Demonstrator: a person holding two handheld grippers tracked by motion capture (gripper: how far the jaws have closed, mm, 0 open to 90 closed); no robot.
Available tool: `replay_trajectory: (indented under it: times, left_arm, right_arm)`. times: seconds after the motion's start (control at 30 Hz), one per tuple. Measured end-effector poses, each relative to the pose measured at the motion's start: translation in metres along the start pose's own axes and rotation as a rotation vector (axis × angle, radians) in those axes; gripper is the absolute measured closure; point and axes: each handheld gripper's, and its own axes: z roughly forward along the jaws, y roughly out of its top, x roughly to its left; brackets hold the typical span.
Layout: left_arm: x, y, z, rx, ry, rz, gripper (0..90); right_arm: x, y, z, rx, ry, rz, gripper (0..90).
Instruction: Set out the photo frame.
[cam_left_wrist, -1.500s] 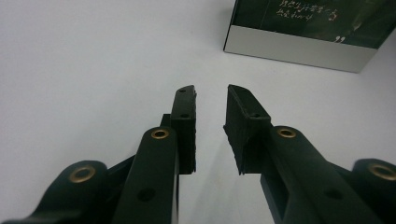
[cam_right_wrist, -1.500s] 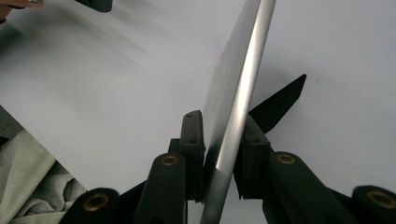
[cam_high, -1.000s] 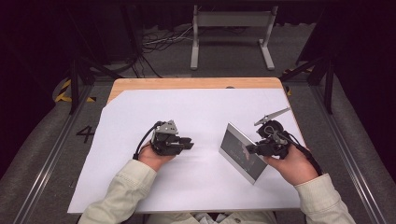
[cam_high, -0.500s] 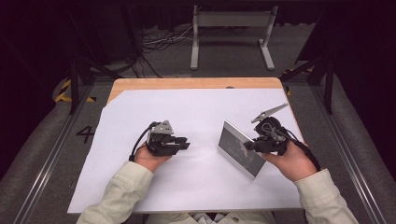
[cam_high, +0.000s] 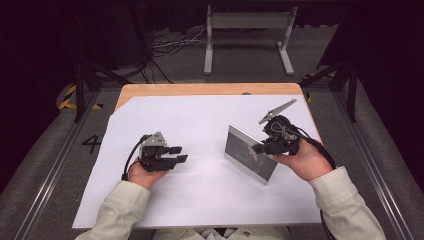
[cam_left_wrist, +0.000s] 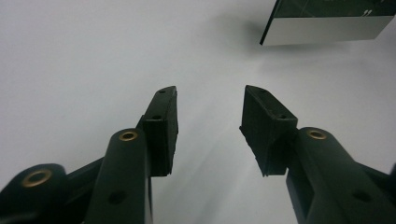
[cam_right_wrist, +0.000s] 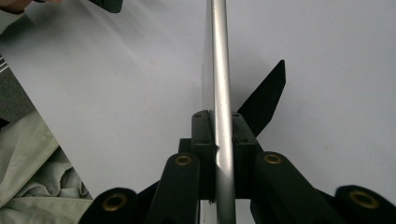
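White paper covers the table; at left centre of the high view the left gripper hovers low over it, jaws apart and empty. Right of centre, the right gripper is clamped on the top edge of a picture frame standing tilted on its lower edge (silver rim, dark glazed face). It looks stiff, light, slippery and breakable, so the rim is the safest hold. No readable writing on it; a "4" marks the floor at left

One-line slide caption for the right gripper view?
Right claw clamped on the silver edge of a picture frame above the white table sheet.
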Motion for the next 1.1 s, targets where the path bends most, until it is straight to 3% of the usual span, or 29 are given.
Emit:
replay_trajectory:
  times: [0.33,0.47,0.7,0.9,1.1]
  left_arm:
    - [0.003,-0.005,-0.006,-0.014,0.044,-0.004,47.2]
    - [0.005,-0.006,-0.007,-0.025,0.057,-0.022,42.3]
    - [0.008,-0.008,-0.009,-0.028,0.083,-0.018,39.7]
    - [0.009,-0.013,-0.014,-0.034,0.096,-0.04,39.3]
    - [0.009,-0.02,-0.023,-0.041,0.119,-0.054,39.2]
  right_arm:
    - [-0.002,0.013,0.004,0.007,0.02,-0.076,83.6]
    - [-0.003,0.018,0.005,0.002,0.038,-0.134,83.5]
    - [-0.005,0.024,0.009,0.007,0.05,-0.18,83.5]
    - [-0.008,0.029,0.012,0.015,0.061,-0.208,83.5]
    - [-0.007,0.037,0.015,0.027,0.073,-0.268,83.5]
